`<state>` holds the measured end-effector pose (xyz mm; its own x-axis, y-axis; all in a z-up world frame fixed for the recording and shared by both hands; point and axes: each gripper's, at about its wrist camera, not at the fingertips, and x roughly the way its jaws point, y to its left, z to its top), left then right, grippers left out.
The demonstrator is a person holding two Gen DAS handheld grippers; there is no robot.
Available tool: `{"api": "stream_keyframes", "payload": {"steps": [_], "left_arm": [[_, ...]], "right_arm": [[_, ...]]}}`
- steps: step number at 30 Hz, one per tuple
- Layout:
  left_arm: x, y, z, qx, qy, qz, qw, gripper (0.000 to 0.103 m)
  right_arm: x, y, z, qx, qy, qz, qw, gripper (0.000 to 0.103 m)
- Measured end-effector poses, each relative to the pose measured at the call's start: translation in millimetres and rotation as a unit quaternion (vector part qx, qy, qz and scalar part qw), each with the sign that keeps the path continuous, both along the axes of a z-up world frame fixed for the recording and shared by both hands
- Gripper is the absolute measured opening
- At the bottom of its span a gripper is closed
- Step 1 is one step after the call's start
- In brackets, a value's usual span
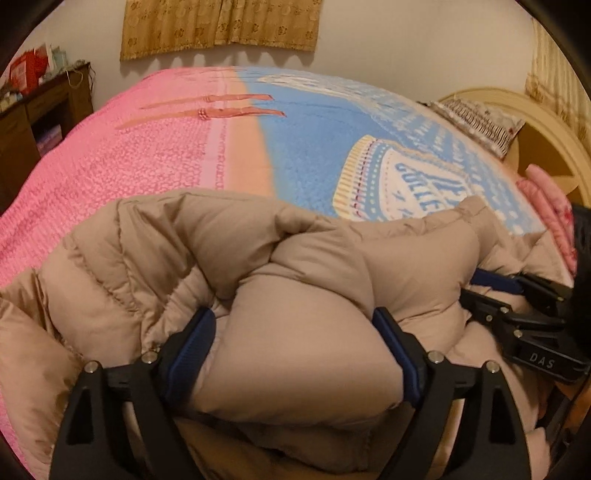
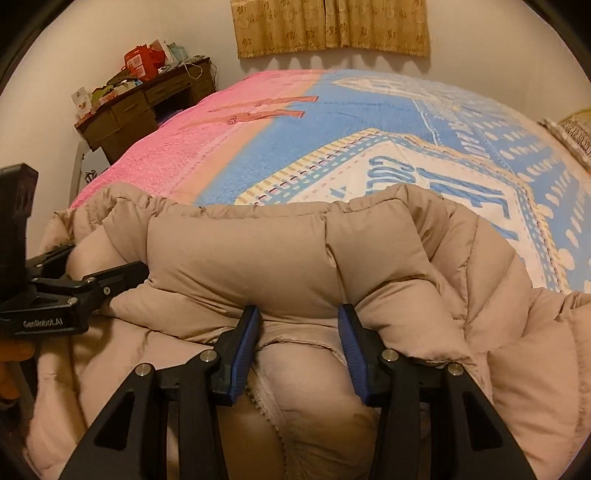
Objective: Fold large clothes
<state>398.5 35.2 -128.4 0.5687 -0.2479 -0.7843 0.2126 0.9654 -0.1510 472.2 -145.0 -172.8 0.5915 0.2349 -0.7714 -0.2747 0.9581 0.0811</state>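
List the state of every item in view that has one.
Beige puffer jacket: bunched up in folds on the bed, zipper showing.
Left claw: jaws wide, a jacket fold between them.
Right claw: jaws apart around a jacket fold.
Bedspread: spread flat.
Curtain: drawn shut.
Desk: cluttered on top.

One jacket point(image 1: 280, 280), two claws.

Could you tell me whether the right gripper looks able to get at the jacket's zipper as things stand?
Probably yes: the zipper lies exposed just below the right gripper, whose jaws stand apart with a puffy fold of the beige down jacket bulging just ahead of them.
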Motion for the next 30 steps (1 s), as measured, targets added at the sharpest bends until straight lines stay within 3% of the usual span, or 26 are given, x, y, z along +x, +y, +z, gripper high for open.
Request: {"api": "stream_keyframes", "payload": {"steps": [6,9,11,12,13,15,17,21,30], "left_arm": [[-1,-1,15,0.015,0.007,-0.001,0.9999,0.087],[-16,10,48,-0.017,-0.047,0.009,0.9987,0.086],[-18,6,57,0.039,-0.073,0.015,0.9965,0.089],[-16,5,54,0.076,-0.074,0.025,0.994,0.089],[-13,7,49,0.08,-0.067,0.03,0.9941,0.089],[-2,23,30,0.054,-0.027,0.053,0.9968,0.09],[2,31,17,0.032,-0.012,0.065,0.9973,0.098],[4,20,4,0.058,-0.014,0.068,0.996,0.103],[8,18,-3,0.061,-0.009,0.069,0.9957,0.103]], "right_arm": [[0,-2,-1,0.006,0.001,0.001,1.0,0.046],[0,-2,-1,0.004,0.0,0.0,1.0,0.046],[-2,-2,-2,0.007,-0.004,0.0,1.0,0.046],[-1,-3,-3,0.009,-0.004,0.0,1.0,0.046],[-1,-4,-3,0.011,-0.004,0.0,1.0,0.046],[-2,-5,-3,0.014,-0.006,0.001,1.0,0.046],[-2,-5,-3,0.017,-0.006,0.001,1.0,0.046],[-2,-6,-3,0.019,-0.006,0.0,1.0,0.046],[-3,-4,-5,0.015,-0.012,-0.002,1.0,0.046]]}}
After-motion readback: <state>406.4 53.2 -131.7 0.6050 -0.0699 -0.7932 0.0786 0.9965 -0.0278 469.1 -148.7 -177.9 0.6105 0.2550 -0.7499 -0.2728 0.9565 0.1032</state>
